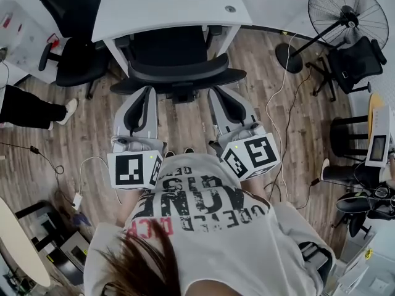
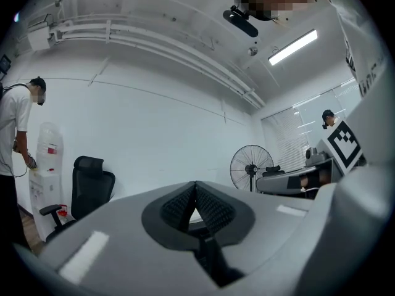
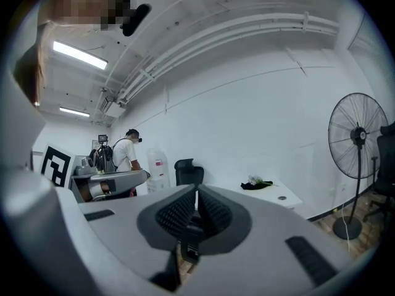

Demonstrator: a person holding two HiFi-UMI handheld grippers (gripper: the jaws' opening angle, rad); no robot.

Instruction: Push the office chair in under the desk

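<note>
Starting at the far left of the head view, a bystander's leg (image 1: 28, 108) is cut off by the frame, and a spare black chair (image 1: 73, 23) stands on the wooden floor (image 1: 86, 134) beyond the counter's left corner. The left claw (image 1: 147, 92) comes next, clenched with nothing between its pads; its own view shows them meeting tip to tip (image 2: 196, 191) against a white wall. Its tip lies just beside the rear of the office chair (image 1: 178, 68), though whether it touches cannot be told. That chair sits at the middle of the counter's (image 1: 166, 5) near edge, with the front of its seat hidden beneath the top and its curved backrest outside, toward the person; its base is out of sight. A dark item at the counter's far edge is cropped and unreadable. The right claw (image 1: 216, 92) is clenched too and empty, pads together in its own view (image 3: 196, 193), with its tip close to the backrest's right end. Farther right, a standing fan (image 1: 347, 12) rises near the floor's corner, beside cables (image 1: 278, 103).
</note>
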